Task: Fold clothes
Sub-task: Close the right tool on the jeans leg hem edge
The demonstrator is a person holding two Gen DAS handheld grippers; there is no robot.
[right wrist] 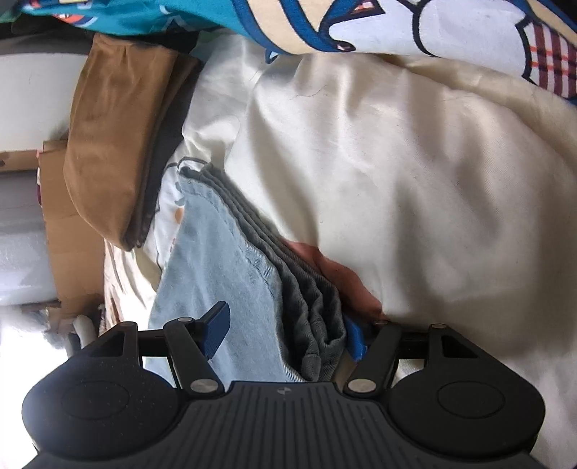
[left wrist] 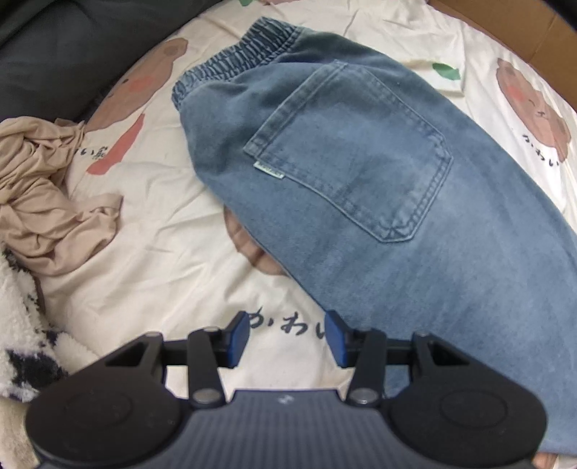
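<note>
Home bedroom, prob.: bed w/ cartoon-print sheet (left wrist: 151, 223), printed duvet (right wrist: 414, 25), loose clothes (left wrist: 39, 194) lying about.

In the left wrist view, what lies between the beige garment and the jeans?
Only bare printed bedsheet lies between the crumpled beige garment and the jeans; nothing else rests on that stretch. The left wrist view shows it.
</note>
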